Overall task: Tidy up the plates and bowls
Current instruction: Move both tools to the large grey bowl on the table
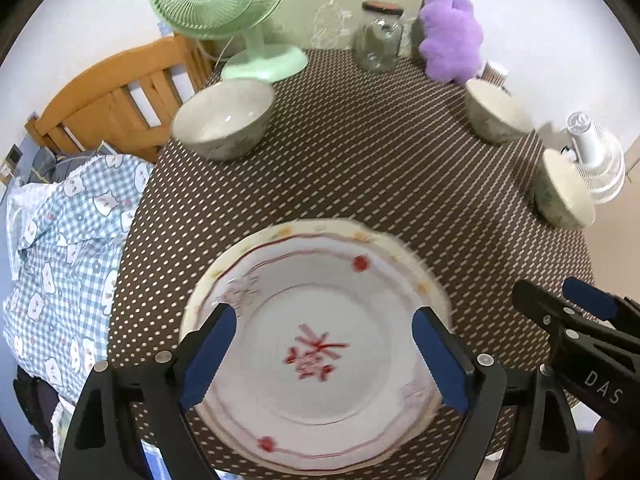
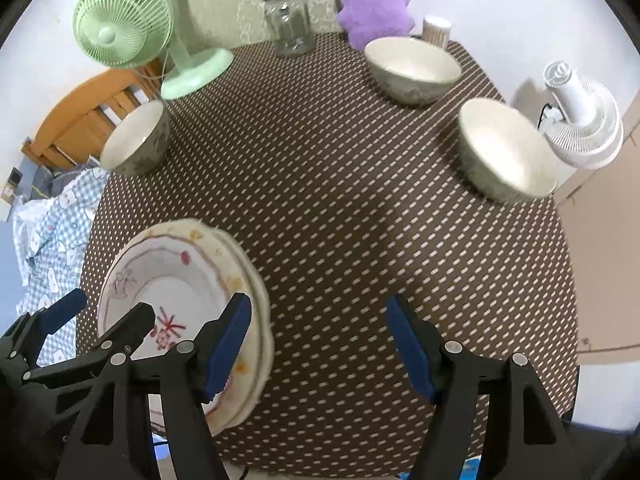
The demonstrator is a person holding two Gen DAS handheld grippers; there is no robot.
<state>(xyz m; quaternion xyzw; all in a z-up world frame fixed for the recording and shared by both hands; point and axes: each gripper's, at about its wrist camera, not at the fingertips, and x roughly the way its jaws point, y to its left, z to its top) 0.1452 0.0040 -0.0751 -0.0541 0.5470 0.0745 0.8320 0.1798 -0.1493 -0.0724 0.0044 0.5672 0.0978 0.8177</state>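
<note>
A stack of white plates with red flower patterns lies at the near left of the brown dotted table. My left gripper hangs open just above the stack, its blue pads apart over the top plate and touching nothing. In the right wrist view, my right gripper is open over bare cloth beside the plates, with nothing between its pads. Three grey-green bowls stand upright: one at the far left, one at the far right, one at the right edge.
At the back of the table are a green fan, a glass jar, a purple plush toy and a small cup of sticks. A white fan stands off the right edge. A wooden chair and checked cloth lie left.
</note>
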